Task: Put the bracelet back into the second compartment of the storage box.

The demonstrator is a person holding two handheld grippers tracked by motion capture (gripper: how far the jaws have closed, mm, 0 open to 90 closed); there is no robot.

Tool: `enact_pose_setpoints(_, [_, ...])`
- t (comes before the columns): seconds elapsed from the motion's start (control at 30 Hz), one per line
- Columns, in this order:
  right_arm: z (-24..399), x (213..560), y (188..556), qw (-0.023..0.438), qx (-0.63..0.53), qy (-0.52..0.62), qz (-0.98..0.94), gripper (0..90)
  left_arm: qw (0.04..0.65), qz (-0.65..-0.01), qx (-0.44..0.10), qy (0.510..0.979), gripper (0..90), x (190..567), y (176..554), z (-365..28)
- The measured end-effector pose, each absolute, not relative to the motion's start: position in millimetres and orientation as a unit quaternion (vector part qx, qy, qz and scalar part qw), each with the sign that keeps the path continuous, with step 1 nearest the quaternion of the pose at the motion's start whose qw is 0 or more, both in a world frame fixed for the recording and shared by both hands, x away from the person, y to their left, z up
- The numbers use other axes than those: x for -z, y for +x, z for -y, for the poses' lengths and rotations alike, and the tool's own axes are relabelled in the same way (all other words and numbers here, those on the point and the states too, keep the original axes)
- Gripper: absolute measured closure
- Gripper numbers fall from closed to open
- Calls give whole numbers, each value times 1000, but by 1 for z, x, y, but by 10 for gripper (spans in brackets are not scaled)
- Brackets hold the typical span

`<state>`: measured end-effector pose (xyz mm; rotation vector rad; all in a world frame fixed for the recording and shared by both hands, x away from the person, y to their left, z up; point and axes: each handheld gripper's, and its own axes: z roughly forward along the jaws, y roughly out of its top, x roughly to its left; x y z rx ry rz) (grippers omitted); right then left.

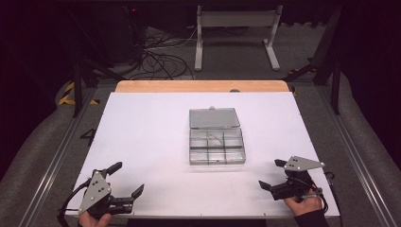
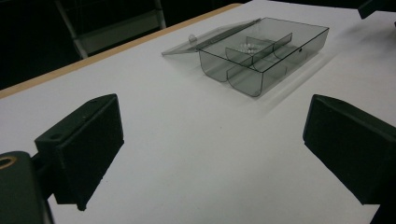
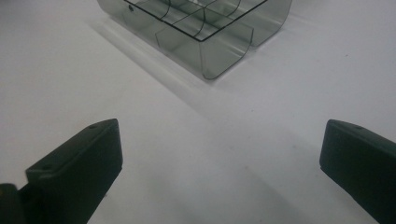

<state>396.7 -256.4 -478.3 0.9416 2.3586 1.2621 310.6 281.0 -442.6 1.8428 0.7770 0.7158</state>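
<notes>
Open compartment box sits mid-table, ahead of and between both grippers.

The smoky clear compartment box (image 1: pixel 217 146) lies at the middle of the white table (image 1: pixel 142 127), its lid (image 1: pixel 214 118) folded flat on the far side, long axis running away from the person; something small and white (image 2: pixel 247 46) rests in a far compartment; left gripper (image 1: pixel 124 182) and right gripper (image 1: pixel 270 174) wait near the near edge, jaws wide and empty; the right looks slightly nearer.

The left claw (image 1: pixel 126 178) sits low at the near left, jaws spread wide. The right claw (image 1: pixel 273 174) mirrors it at the near right, jaws likewise wide apart, each held by a hand.
</notes>
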Motion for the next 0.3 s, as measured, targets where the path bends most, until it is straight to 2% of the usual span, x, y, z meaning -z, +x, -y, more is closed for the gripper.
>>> enact_pose_setpoints(0.13, [256,475,394,176,-437,327,-819,0,485,-321,-289,760,55,443,311,-281])
enact_pose_setpoints(0.3, [257,473,393,183,-441,321,-818,0,487,-319,-295,757,55,443,311,-281])
